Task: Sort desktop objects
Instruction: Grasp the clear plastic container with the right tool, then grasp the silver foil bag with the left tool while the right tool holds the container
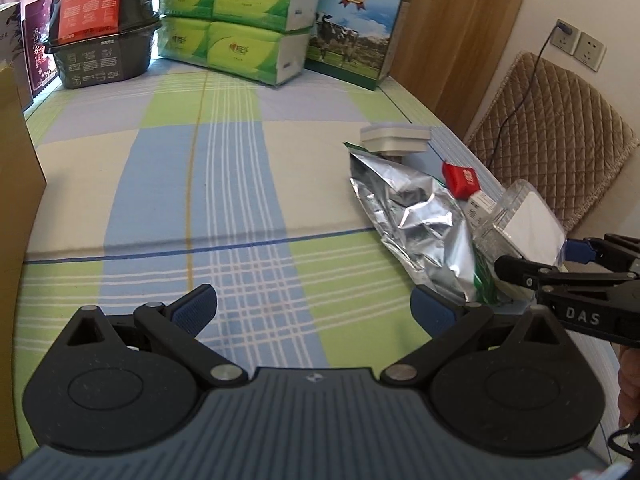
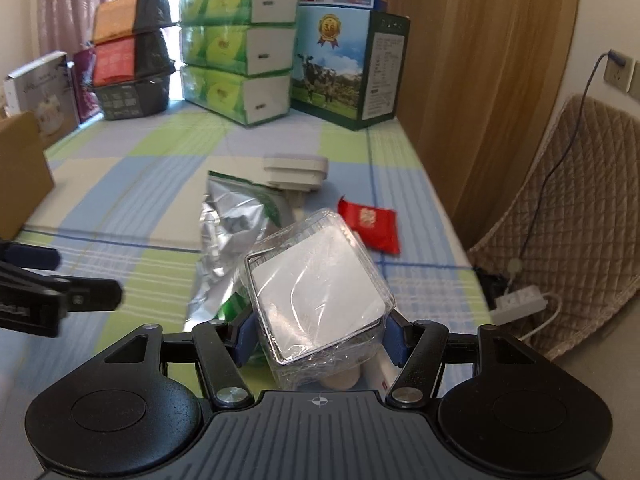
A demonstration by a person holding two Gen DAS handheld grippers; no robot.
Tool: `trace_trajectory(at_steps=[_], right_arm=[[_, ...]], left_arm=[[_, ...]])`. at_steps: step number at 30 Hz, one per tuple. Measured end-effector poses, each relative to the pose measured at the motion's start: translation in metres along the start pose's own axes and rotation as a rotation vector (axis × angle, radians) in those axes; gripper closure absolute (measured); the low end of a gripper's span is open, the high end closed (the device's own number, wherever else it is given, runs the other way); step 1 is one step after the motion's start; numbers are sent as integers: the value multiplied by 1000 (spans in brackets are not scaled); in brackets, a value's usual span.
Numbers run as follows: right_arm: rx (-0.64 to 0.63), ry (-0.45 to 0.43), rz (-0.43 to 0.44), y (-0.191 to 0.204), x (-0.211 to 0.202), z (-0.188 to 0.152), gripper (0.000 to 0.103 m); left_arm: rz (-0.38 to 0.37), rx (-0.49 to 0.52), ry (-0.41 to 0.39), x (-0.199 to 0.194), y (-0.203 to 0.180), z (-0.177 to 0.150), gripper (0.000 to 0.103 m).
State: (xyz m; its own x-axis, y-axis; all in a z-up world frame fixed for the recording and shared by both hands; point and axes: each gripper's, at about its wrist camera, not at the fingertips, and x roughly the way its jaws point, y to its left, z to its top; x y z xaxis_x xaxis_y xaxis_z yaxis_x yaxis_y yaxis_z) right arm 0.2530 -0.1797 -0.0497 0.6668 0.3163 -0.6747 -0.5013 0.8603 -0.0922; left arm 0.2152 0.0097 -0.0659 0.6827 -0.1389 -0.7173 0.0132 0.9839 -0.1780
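Right gripper (image 2: 318, 334) (marked "DAS") grips clear box (image 2: 320, 284)

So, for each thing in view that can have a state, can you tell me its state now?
Left hand-held gripper: open, holding nothing.
Right hand-held gripper: shut on the clear plastic box.
Clear plastic box: tilted, held above the table.
Silver foil bag: crumpled, lying flat.
Red packet: lying flat on the cloth.
White adapter: lying on the table, not plugged in.
Wall socket: has a plug in it.
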Motion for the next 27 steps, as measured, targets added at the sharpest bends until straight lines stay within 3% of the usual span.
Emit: trace_trajectory(at_steps=[8, 13, 16, 25, 27], right_arm=[[-91, 1, -72, 9, 22, 11, 44], [-137, 12, 26, 26, 26, 9, 45], [-86, 39, 134, 29, 27, 8, 45], [63, 51, 129, 10, 24, 13, 45], [81, 48, 133, 8, 22, 15, 45]], left_arm=[[-17, -30, -9, 5, 7, 7, 2], [-18, -52, -20, 2, 13, 11, 2], [-29, -61, -29, 2, 16, 14, 2], [-107, 14, 9, 26, 5, 28, 3], [-115, 23, 27, 31, 4, 27, 8]])
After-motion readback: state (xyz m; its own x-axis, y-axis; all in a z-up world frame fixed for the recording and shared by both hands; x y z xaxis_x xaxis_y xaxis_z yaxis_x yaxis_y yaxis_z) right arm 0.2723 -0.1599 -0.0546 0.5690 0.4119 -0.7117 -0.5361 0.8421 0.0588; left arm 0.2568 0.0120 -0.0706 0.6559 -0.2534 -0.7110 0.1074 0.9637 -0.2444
